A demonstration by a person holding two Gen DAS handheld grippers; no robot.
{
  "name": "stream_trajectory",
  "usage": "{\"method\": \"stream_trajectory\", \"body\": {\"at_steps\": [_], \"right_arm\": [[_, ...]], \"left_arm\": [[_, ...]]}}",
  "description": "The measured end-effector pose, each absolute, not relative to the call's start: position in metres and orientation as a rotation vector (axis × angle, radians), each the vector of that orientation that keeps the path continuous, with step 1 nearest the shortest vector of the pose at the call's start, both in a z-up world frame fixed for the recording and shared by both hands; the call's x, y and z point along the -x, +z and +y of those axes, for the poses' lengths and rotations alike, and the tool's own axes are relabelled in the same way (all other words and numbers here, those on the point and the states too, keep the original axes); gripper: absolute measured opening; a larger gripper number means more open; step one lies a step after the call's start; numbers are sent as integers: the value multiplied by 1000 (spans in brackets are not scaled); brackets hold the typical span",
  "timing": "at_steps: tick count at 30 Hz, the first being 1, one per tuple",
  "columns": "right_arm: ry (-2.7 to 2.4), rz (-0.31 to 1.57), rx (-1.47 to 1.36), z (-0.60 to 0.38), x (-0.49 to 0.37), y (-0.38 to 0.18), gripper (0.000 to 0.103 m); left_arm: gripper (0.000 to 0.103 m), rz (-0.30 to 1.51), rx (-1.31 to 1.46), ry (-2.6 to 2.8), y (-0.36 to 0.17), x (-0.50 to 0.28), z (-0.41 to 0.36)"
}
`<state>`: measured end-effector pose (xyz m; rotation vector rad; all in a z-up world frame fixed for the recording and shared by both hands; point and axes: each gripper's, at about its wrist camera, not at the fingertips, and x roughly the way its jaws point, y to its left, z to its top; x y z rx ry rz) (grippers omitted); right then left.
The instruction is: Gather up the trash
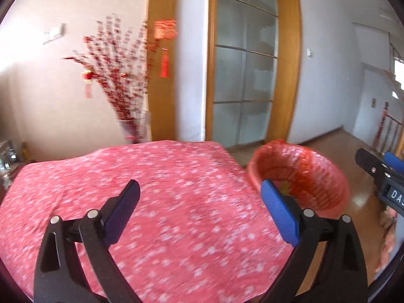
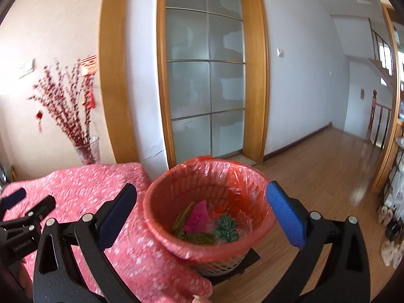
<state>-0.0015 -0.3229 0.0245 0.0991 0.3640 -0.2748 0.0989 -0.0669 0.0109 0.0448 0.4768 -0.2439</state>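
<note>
A waste basket lined with a red plastic bag (image 2: pixel 207 207) stands on a dark stool just right of a table under a pink flowered cloth (image 2: pixel 83 189). Pink, green and olive scraps (image 2: pixel 202 223) lie inside it. My right gripper (image 2: pixel 202 210) is open and empty, hovering over the basket's mouth. My left gripper (image 1: pixel 199 199) is open and empty above the cloth (image 1: pixel 151 189), with the basket (image 1: pixel 300 174) at its right fingertip. The left gripper also shows in the right wrist view (image 2: pixel 27 200). The right gripper shows at the left wrist view's right edge (image 1: pixel 378 169).
A glass vase of red blossom branches (image 2: pixel 88 149) stands behind the table against the wall. A frosted glass door in a wooden frame (image 2: pixel 207 75) is beyond the basket. Wooden floor (image 2: pixel 328 164) runs right toward a stair rail; shoes lie at the far right (image 2: pixel 388 217).
</note>
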Motion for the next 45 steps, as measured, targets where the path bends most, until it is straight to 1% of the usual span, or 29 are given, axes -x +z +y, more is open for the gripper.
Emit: {"method": "stream_trajectory", "body": {"at_steps": [5, 14, 24, 38, 45], "right_arm": [[-249, 370, -89, -303, 22, 19, 101], [-275, 375, -54, -284, 48, 11, 101], [-322, 398, -40, -282, 64, 5, 101], [-312, 431, -51, -280, 68, -4, 101], [-303, 439, -48, -278, 71, -7, 101]], "left_arm": [[95, 465, -33, -176, 10, -74, -43], [95, 374, -59, -84, 16, -30, -24], [95, 405, -29, -71, 16, -15, -18], [95, 480, -22, -77, 7, -13, -22], [95, 485, -18, -74, 6, -10, -20]]}}
